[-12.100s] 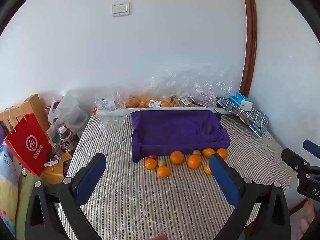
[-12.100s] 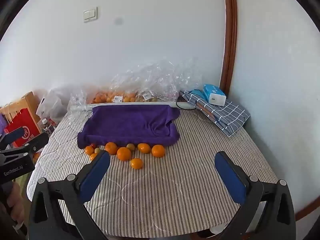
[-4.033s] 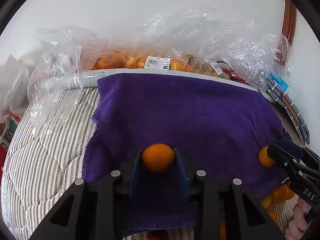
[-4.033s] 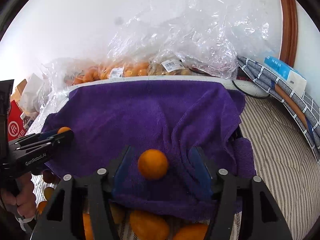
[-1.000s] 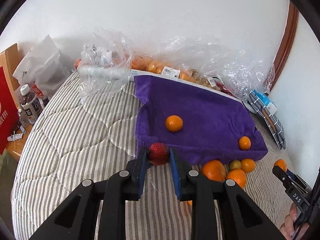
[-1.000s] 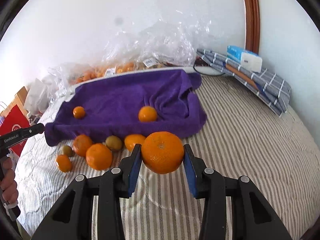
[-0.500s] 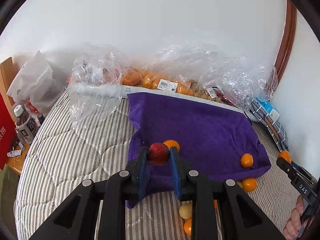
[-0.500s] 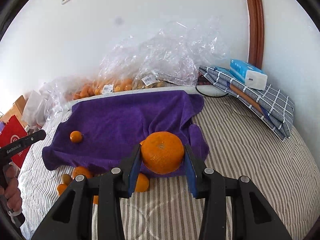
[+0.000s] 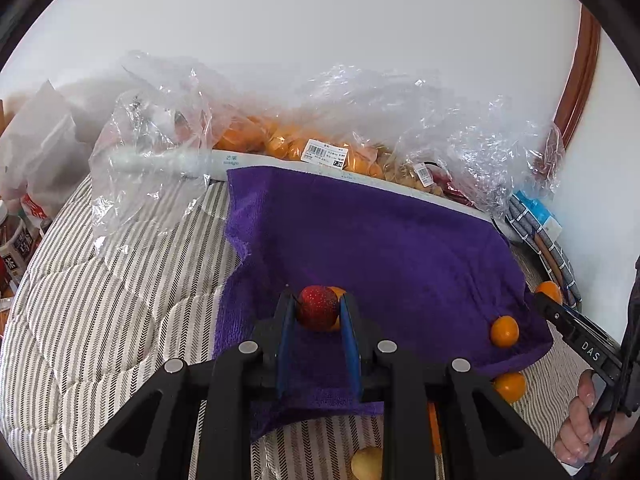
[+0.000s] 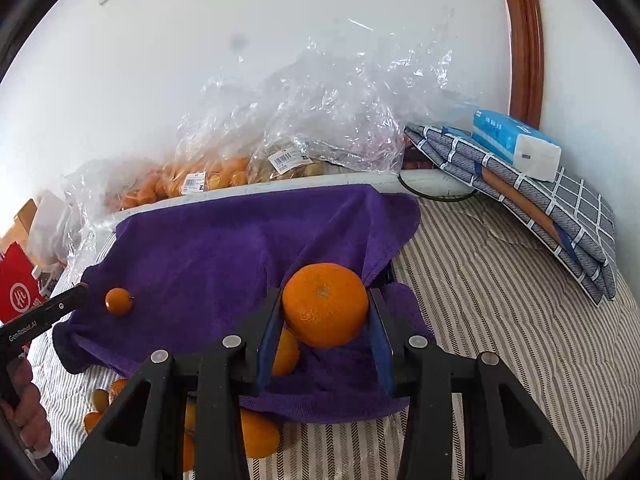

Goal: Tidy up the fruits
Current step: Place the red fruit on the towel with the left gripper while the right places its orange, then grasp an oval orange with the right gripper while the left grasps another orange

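A purple towel [image 9: 380,248] lies over a tray on the striped bed; it also shows in the right wrist view [image 10: 224,248]. My left gripper [image 9: 318,312] is shut on a small red fruit [image 9: 316,307] above the towel's near left part, with a small orange [image 9: 339,292] half hidden behind it. My right gripper [image 10: 325,312] is shut on a large orange [image 10: 325,305] above the towel's near right part. Small oranges lie on the towel [image 9: 505,331] [image 10: 118,301]. Another orange [image 10: 285,352] sits under the right gripper.
Several loose oranges [image 10: 256,434] and a yellowish fruit [image 9: 366,463] lie on the striped quilt [image 10: 500,320] before the towel. Plastic bags of fruit [image 9: 312,148] line the wall. Folded checked cloth with a tissue pack [image 10: 516,146] is at the right. A red bag [image 10: 16,292] is at the left.
Both grippers have moved forward over the purple towel, each still holding its fruit. The loose fruits have dropped toward the bottom of both views.
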Available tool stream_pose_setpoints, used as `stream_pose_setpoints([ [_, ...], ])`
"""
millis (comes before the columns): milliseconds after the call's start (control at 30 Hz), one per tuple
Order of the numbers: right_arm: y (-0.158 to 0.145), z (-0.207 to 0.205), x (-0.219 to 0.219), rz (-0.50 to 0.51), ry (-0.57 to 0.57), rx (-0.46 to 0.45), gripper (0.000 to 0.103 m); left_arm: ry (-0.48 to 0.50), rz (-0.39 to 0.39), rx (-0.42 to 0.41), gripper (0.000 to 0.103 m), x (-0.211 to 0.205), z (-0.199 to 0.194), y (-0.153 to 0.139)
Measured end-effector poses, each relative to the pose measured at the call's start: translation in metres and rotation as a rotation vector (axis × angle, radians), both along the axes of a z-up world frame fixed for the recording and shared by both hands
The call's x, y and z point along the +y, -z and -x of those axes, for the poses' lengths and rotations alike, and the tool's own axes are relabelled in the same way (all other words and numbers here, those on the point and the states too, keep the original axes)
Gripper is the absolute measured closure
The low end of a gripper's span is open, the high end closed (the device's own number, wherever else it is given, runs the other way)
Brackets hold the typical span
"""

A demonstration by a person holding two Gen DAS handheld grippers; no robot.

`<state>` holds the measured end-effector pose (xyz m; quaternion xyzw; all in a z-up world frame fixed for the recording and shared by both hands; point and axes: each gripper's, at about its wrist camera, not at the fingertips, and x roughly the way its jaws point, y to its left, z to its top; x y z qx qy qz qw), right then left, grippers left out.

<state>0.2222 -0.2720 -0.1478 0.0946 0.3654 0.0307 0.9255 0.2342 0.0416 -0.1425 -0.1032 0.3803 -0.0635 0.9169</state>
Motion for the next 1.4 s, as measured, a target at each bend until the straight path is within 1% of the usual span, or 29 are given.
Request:
stream_pose_setpoints([
  [67, 0.007, -0.005, 0.000, -0.006, 0.002, 0.013, 0.062, 0.014, 0.017, 0.007, 0.081, 0.000, -0.002, 0.005],
  [167, 0.016, -0.009, 0.000, -0.019, 0.002, 0.026, 0.062, 0.015, 0.020, 0.014, 0.081, 0.000, -0.003, 0.009],
  [267, 0.017, -0.010, 0.000, -0.018, -0.001, 0.020, 0.062, 0.019, 0.051, 0.010, 0.081, 0.003, -0.004, 0.010],
  [367, 0.019, -0.009, -0.001, -0.032, -0.004, 0.018, 0.062, 0.007, 0.038, -0.004, 0.081, 0.002, 0.000, 0.011],
  [500, 0.025, -0.012, 0.000, -0.030, 0.002, 0.036, 0.062, 0.011, 0.025, 0.014, 0.081, -0.001, 0.000, 0.017],
  [567, 0.027, -0.011, 0.001, -0.028, 0.000, 0.042, 0.062, 0.017, 0.005, 0.012, 0.081, -0.005, 0.000, 0.017],
  [667, 0.026, -0.008, 0.003, 0.001, 0.002, 0.022, 0.061, 0.014, 0.004, 0.011, 0.081, -0.005, 0.000, 0.018],
  [733, 0.025, -0.004, 0.002, -0.003, 0.001, 0.015, 0.054, 0.009, 0.021, 0.007, 0.081, -0.003, 0.000, 0.018],
  [833, 0.022, 0.003, -0.002, -0.022, 0.014, 0.002, 0.054, 0.009, 0.018, 0.006, 0.081, -0.002, 0.000, 0.018],
  [933, 0.016, 0.012, -0.001, -0.039, -0.008, -0.014, 0.054, 0.011, -0.010, -0.004, 0.081, -0.006, 0.001, 0.019],
  [967, 0.013, 0.016, 0.000, -0.035, -0.013, -0.013, 0.054, 0.017, -0.017, -0.007, 0.078, -0.007, 0.002, 0.018],
  [1000, 0.011, 0.021, 0.001, -0.031, -0.016, -0.013, 0.054, 0.026, -0.016, -0.010, 0.071, -0.009, 0.002, 0.017],
  [1033, 0.008, 0.026, 0.002, -0.030, -0.020, -0.014, 0.054, 0.032, -0.015, -0.013, 0.067, -0.010, 0.003, 0.017],
  [1067, 0.006, 0.032, 0.002, -0.034, -0.029, -0.015, 0.054, 0.034, -0.018, -0.018, 0.058, -0.011, 0.004, 0.016],
  [1100, 0.003, 0.039, 0.004, -0.042, -0.045, -0.012, 0.054, 0.030, -0.024, -0.026, 0.053, -0.013, 0.005, 0.015],
  [1233, 0.003, 0.058, 0.013, -0.045, -0.094, 0.013, 0.054, 0.027, -0.045, -0.055, 0.050, -0.013, 0.011, 0.011],
  [1267, 0.004, 0.063, 0.016, -0.046, -0.105, 0.018, 0.054, 0.021, -0.045, -0.062, 0.048, -0.012, 0.012, 0.010],
  [1300, 0.007, 0.066, 0.020, -0.050, -0.121, 0.029, 0.054, 0.015, -0.043, -0.069, 0.046, -0.009, 0.014, 0.009],
  [1400, 0.017, 0.070, 0.029, -0.043, -0.142, 0.054, 0.054, -0.014, -0.026, -0.092, 0.045, 0.000, 0.024, 0.006],
])
